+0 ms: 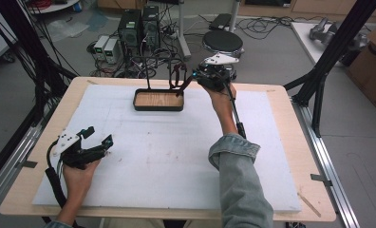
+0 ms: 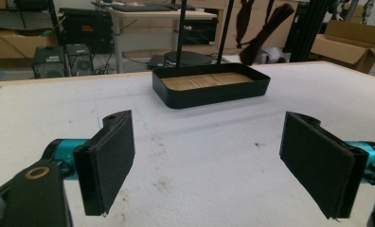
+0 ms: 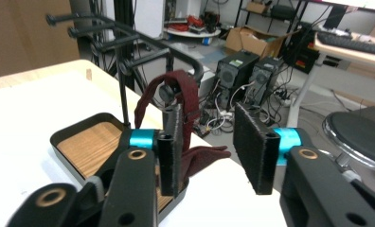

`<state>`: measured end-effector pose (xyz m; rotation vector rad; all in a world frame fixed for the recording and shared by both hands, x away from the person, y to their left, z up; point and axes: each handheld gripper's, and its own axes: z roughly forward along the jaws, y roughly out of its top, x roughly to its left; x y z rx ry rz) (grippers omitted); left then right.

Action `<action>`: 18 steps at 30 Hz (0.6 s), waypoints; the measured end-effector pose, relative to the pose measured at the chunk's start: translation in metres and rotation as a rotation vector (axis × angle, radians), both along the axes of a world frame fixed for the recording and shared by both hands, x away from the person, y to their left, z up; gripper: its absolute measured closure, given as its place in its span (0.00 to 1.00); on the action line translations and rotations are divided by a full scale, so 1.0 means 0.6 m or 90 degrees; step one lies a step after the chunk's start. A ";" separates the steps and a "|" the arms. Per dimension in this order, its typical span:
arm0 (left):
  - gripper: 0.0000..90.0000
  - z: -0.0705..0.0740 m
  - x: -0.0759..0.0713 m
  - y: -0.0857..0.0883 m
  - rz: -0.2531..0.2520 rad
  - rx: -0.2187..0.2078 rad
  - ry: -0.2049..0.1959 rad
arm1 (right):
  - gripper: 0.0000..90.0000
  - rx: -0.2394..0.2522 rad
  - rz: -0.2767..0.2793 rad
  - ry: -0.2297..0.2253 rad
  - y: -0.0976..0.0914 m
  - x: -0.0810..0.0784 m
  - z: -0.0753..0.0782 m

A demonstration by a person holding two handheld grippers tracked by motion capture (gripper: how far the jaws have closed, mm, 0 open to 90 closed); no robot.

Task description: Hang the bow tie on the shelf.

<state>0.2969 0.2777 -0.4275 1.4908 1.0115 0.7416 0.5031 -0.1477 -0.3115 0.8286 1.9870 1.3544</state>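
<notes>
A black tray [image 1: 158, 108] with a wooden floor stands at the back middle of the white board, and a black peg rack [image 1: 150, 61] rises from it. A dark red strap [image 1: 178, 78] hangs from one peg [image 3: 195, 71]; its lower end [image 3: 204, 156] drapes toward the tray's rim [image 3: 76, 130]. My right gripper [image 1: 186, 83] is at the strap. In the right gripper view its jaws [image 3: 209, 123] stand apart with an empty gap, and the strap [image 3: 185, 94] lies just beyond the left jaw. My left gripper [image 1: 99, 134] rests low at the front left, open and empty [image 2: 209, 156], facing the tray [image 2: 209, 94].
The white foam board [image 1: 167, 156] covers most of the wooden table. Beyond the far edge are a round black stool [image 1: 222, 42], computer towers [image 1: 138, 26] and tangled cables on the floor. Black frame posts stand at both sides, with a cardboard box [image 1: 373, 66] at the right.
</notes>
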 end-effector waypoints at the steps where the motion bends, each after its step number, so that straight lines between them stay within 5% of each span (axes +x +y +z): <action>1: 0.21 0.000 0.000 0.000 0.000 0.000 0.000 | 0.67 0.001 -0.003 -0.001 -0.002 -0.005 0.004; 8: 0.21 0.000 0.001 -0.002 0.002 -0.003 -0.002 | 0.58 0.025 -0.016 -0.039 -0.030 -0.043 0.038; 18: 0.21 0.000 0.008 -0.006 -0.001 -0.004 -0.002 | 0.50 0.034 -0.038 -0.058 -0.101 -0.098 0.061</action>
